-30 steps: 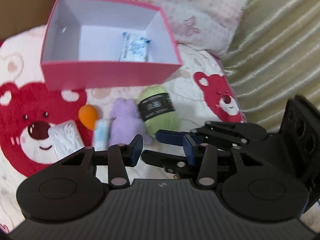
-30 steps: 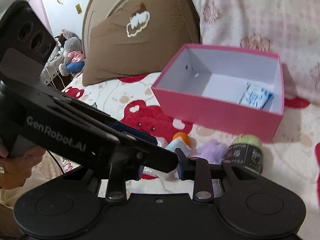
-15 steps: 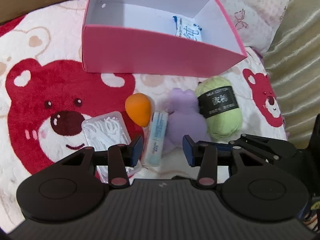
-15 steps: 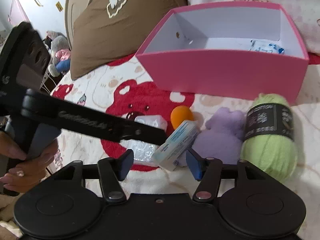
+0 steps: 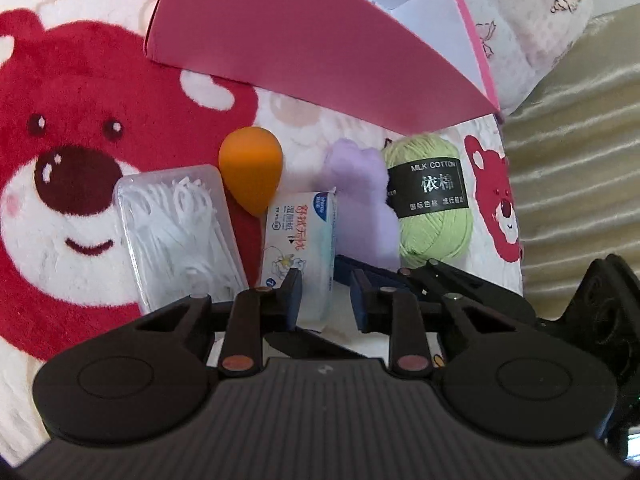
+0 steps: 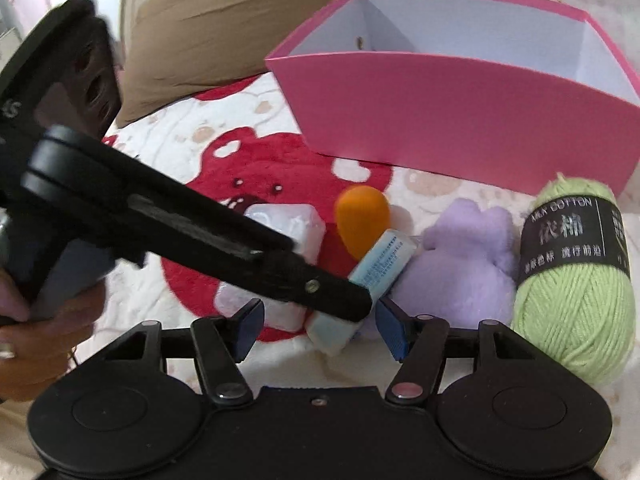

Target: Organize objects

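Five items lay on blanket (image 5: 72, 240) before pink box (image 5: 304, 52): yarn (image 5: 434, 200), plush (image 5: 360, 200), floss case (image 5: 180, 232), wipes pack (image 5: 300, 236), sponge (image 5: 250, 168). Left gripper (image 5: 326, 298) gaped around pack's near end, apparently not yet touching. Right gripper (image 6: 318, 332) gaped too, empty, just behind. Best approach: straddle pack's narrow sides squarely, close gently, lift clear of plush.
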A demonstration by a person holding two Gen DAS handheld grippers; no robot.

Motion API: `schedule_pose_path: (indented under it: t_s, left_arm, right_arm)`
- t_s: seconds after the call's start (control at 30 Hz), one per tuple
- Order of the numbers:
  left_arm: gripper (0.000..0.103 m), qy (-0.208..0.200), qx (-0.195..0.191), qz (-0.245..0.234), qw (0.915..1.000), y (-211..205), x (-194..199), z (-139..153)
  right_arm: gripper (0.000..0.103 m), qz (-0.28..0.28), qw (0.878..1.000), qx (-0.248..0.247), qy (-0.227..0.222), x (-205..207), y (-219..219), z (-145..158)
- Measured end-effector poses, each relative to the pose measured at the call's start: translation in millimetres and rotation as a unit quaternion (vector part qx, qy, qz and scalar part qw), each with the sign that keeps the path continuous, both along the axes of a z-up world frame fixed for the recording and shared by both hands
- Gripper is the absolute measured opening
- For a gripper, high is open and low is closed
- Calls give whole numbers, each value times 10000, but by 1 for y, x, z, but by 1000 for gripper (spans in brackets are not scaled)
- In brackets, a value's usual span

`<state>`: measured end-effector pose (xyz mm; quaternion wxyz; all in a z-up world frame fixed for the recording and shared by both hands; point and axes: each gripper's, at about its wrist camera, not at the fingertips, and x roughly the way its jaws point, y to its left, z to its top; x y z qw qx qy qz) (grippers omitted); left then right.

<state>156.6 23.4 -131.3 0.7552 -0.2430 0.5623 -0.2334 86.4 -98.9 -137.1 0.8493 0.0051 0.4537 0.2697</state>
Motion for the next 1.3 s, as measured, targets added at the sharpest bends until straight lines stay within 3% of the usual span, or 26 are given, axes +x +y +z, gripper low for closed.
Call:
schedule_pose_path:
  t_s: [0.17, 0.27, 0.47, 0.63, 0.87, 1.3]
  left_arm:
    - [25, -69, 161, 88, 9998, -5, 0, -5]
    - [27, -185, 415, 118, 9989, -8, -2, -7]
    - [35, -443, 559, 161, 9973, -9, -4, -9]
    - [36, -416, 392, 151, 9983, -6, -6, -6]
    - [45, -289, 110, 319, 9990, 4, -12, -8]
    - [69, 106, -4, 464, 9989, -11, -31, -25]
  right_arm:
    - [39, -29, 9993, -357, -121, -2, -1, -4]
    - [39, -135, 9994, -329, -45, -1, -3, -7]
    - [41, -413, 9990, -149, 11, 2, -3, -18]
    - [34, -410, 9990, 1, -152, -4, -7, -16]
    - [23, -361, 9987, 349, 1, -9, -21, -8]
    - [22, -475, 9967, 564, 335, -23, -38, -11]
